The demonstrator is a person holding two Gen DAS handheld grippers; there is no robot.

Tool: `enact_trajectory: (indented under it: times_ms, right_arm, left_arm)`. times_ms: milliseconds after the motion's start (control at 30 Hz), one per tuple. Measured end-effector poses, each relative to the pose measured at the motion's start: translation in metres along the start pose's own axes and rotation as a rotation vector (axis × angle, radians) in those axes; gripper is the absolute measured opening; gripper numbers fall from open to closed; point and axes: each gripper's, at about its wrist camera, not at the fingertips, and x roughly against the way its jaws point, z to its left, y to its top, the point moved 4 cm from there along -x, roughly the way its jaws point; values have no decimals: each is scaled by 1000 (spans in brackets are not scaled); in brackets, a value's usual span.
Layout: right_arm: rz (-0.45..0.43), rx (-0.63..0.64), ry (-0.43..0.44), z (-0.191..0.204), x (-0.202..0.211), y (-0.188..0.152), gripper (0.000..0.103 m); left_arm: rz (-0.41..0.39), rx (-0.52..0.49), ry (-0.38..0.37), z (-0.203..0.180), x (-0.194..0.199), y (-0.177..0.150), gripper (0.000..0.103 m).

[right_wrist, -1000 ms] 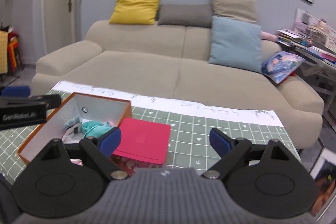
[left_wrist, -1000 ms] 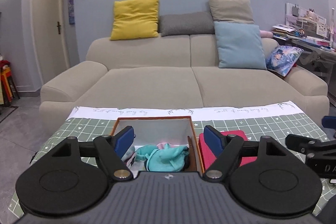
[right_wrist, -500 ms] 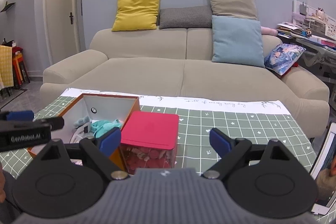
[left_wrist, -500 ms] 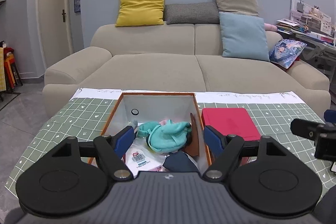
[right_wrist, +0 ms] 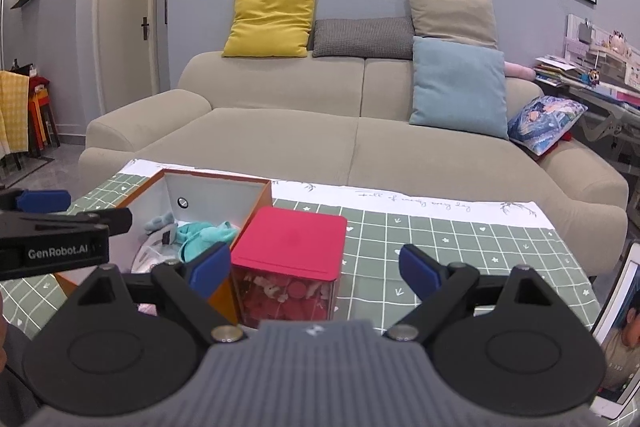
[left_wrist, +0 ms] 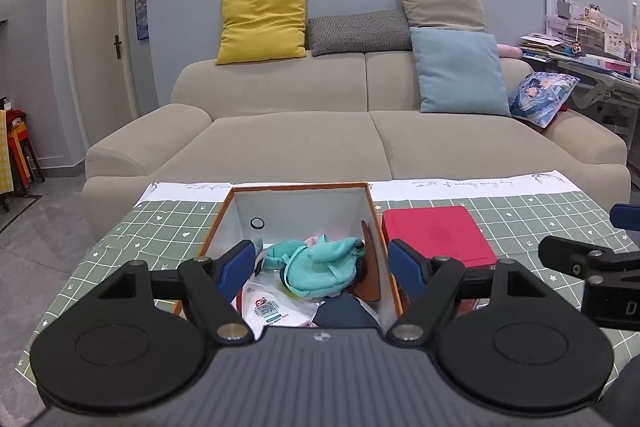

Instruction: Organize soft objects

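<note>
Teal plush (left_wrist: 316, 265) in box (left_wrist: 224, 215), between spread left claw (left_wrist: 320, 267) tips.

The near end of the orange box (left_wrist: 362, 227) lay hidden behind the left gripper (left_wrist: 322, 265), so whatever sat beneath the teal cloth (left_wrist: 316, 265) could not be told. The print on the white packet (left_wrist: 270, 309) was too small to read. From the right gripper (right_wrist: 316, 269), the jumble inside the red-lidded container (right_wrist: 290, 293) blurred into pink shapes, and the picture's edge cut off the tablet (right_wrist: 618, 327) at the right
</note>
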Motion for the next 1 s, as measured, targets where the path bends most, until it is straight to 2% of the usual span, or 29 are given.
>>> enact_trajectory:
  times_ms: [167, 433, 567, 1000]
  right_arm:
    - [12, -10, 15, 0, -2, 0, 90]
    - [17, 7, 21, 4, -2, -2, 90]
    - [31, -2, 51, 4, -2, -2, 90]
    - [34, 10, 50, 7, -3, -4, 90]
  left_arm:
    - [-38, -10, 23, 0, 5, 1, 89]
    - [-27, 2, 16, 1, 4, 1, 89]
    - [-30, -4, 10, 0, 5, 1, 89]
    - [-22, -7, -4, 1, 5, 0, 89]
